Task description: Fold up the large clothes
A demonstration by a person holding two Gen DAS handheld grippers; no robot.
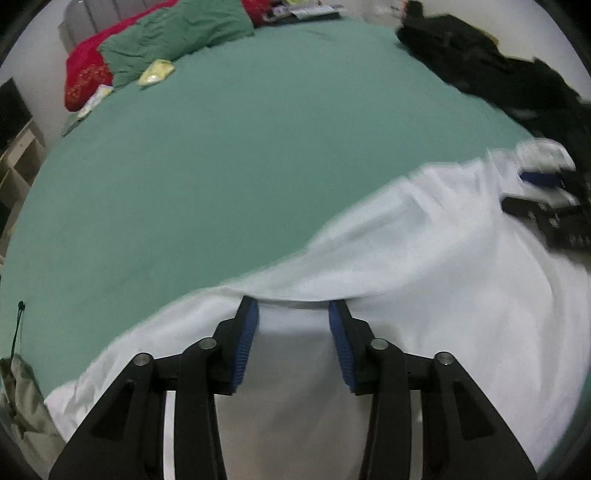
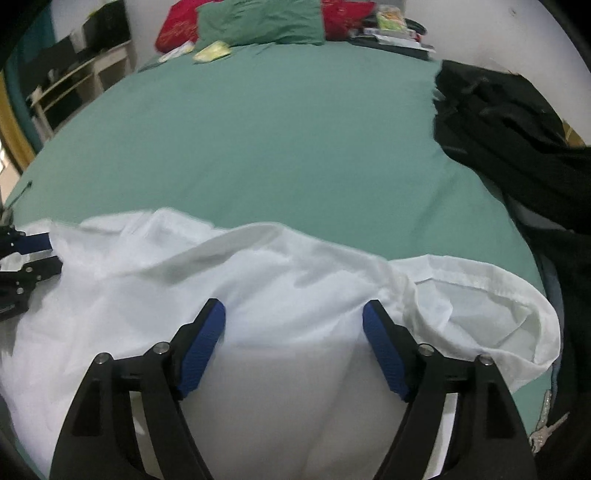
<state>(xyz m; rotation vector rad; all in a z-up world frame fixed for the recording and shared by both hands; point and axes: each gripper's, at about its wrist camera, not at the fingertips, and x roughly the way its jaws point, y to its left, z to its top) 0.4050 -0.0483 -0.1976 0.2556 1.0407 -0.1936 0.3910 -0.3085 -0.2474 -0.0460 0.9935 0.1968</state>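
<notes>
A bed with a smooth green sheet fills the room, and a white garment lies spread along its near edge. The left gripper hangs over the garment with its blue pads apart, released; white cloth shows in the gap below them, but the pads press on nothing. The right gripper stands wider still, also released, angled down over the garment's middle, with no cloth pinched between its pads. Just right of it, toward the bed's right edge, the garment opens into a loose, hemmed fold. Along the bed's right edge lies a heap of black clothes, and a bunch of keys sits near the near right corner. At the far edge a green pillow rests against a red pillow, with a small yellow packet just in front of them.
</notes>
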